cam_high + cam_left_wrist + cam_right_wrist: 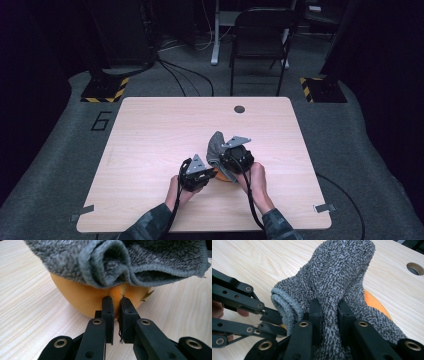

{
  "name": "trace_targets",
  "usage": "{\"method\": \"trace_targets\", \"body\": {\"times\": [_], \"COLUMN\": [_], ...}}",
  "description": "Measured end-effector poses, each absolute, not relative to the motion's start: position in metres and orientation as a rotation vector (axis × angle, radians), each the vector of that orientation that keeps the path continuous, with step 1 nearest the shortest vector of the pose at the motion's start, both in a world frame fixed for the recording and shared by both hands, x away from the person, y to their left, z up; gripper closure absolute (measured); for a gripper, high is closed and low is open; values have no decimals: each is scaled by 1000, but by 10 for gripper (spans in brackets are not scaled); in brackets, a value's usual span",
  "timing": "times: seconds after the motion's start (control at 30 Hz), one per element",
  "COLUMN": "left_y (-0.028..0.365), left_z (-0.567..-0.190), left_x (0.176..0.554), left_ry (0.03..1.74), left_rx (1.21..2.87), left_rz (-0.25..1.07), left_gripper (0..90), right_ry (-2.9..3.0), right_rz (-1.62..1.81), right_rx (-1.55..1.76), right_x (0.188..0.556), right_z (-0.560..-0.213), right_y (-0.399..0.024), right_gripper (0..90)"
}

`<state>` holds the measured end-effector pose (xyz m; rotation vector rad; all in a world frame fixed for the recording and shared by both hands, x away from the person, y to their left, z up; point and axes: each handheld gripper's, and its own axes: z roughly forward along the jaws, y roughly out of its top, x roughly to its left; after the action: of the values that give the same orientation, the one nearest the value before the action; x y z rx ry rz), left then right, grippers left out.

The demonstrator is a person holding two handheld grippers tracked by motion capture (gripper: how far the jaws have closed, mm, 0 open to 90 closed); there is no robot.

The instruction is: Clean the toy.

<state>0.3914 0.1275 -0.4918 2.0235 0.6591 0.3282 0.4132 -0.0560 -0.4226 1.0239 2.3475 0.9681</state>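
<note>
One grey cloth (337, 290) lengthwise away from right tool (329, 315).

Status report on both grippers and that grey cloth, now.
Left gripper shut, pinching the orange object. Right gripper shut on grey cloth, cloth draped over the orange object. Nothing in the way on the table.

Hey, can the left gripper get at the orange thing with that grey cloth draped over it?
Probably yes. The grey cloth covers only the top; the left gripper already has its jaws shut at the orange thing's bare side.
</note>
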Motion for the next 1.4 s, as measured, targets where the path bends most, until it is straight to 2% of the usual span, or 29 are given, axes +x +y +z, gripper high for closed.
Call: {"method": "trace_targets", "body": {"times": [0.5,0.97,1.3,1.4], "left_y": [128,128,130,130], "left_z": [-492,-492,-493,-493], "left_x": [392,393,397,397], "left_ry": [657,652,666,668], "left_rx": [2023,2017,2008,2006], "left_rz": [315,310,299,293], "left_gripper": [836,835,834,834], "right_ry": [2256,2205,2251,2220], "right_rz": [946,855,690,719], "right_rx": [1167,1378,1529,1531], "right_x": [413,431,449,448], "right_z": [-424,-450,-491,-481], "right_y": [-105,-147,-168,-172], "right_gripper": [770,770,769,770]}}
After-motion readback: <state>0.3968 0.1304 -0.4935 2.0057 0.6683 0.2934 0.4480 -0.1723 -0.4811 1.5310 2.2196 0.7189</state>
